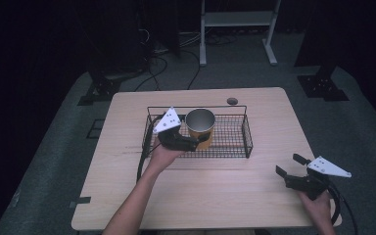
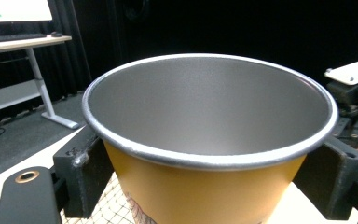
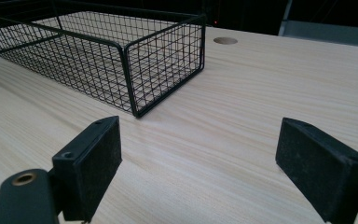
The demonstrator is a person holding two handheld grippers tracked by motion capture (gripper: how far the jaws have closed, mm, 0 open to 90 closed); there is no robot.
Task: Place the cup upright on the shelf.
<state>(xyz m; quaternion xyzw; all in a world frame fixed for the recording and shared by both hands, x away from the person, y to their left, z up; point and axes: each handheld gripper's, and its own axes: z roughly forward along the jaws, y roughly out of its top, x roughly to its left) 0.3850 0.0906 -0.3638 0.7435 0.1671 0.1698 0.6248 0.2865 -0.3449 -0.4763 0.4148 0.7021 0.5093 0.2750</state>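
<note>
A yellow cup (image 1: 200, 125) with a silver inside stands upright in the left half of a black wire basket (image 1: 225, 147). My left gripper (image 1: 196, 141) reaches in from the basket's left side and is shut on the cup's wall. In the left gripper view the cup (image 2: 209, 107) sits between both jaws, with basket mesh showing below it. I cannot tell if the cup rests on the basket floor. My right gripper (image 1: 290, 165) is open near the table's front right corner, holding nothing. Its jaws (image 3: 214, 163) point at the basket's near corner (image 3: 163, 60).
The basket sits at the middle back of a light wooden table (image 1: 215, 196). A round cable hole (image 1: 232, 101) lies behind the basket. A white desk frame (image 1: 237, 19) and black stand bases (image 1: 323, 85) stand on the floor beyond.
</note>
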